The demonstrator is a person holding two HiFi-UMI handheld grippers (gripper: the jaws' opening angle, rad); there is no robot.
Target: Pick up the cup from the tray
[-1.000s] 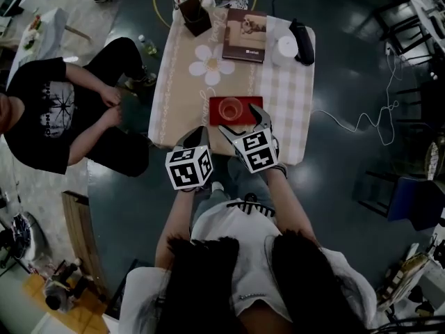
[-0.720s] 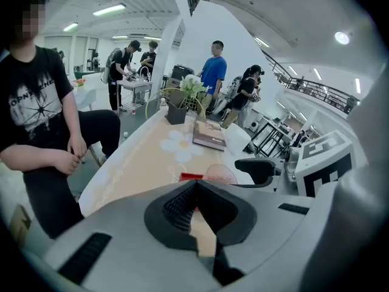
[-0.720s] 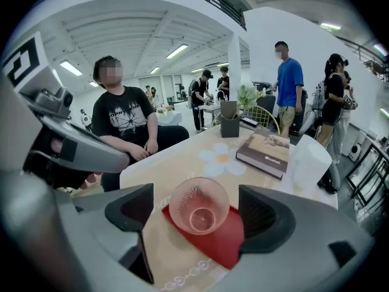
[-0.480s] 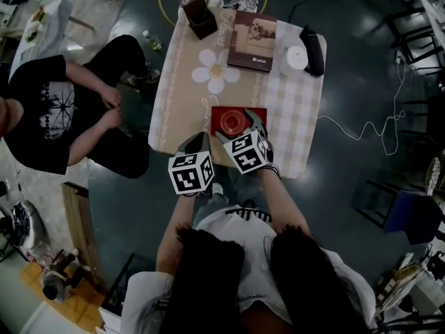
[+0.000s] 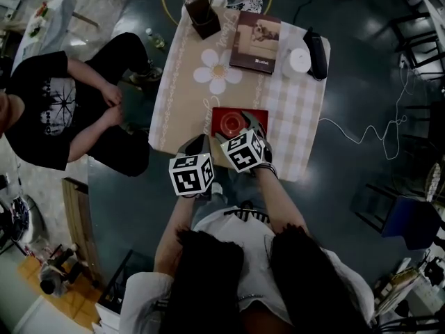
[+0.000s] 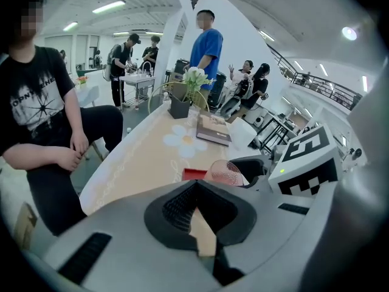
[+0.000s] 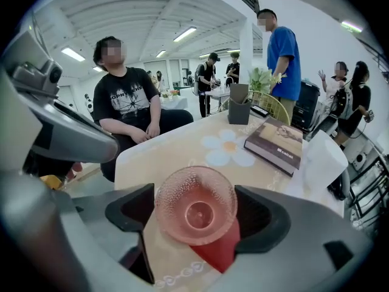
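Observation:
A pink dimpled glass cup (image 7: 194, 215) stands on a small red tray (image 5: 259, 113) near the table's front edge. My right gripper (image 5: 238, 125) reaches over the tray, its jaws pressed against the cup's two sides, so it is shut on the cup. Red tray (image 7: 220, 255) shows below the cup. My left gripper (image 5: 198, 142) hangs at the table's front edge just left of the tray. It is shut with nothing between the jaws (image 6: 196, 204). From there the cup (image 6: 226, 171) shows ahead to the right.
The cloth-covered table (image 5: 182, 96) carries a book (image 5: 256, 33), a white cylinder (image 5: 299, 61), a black object (image 5: 318, 47) and a dark pot with a plant (image 5: 201, 16) at its far end. A person in black (image 5: 49, 110) sits left of the table.
My right gripper has moved forward over the tray and its jaws now hold the cup between them. The left gripper has hardly moved.

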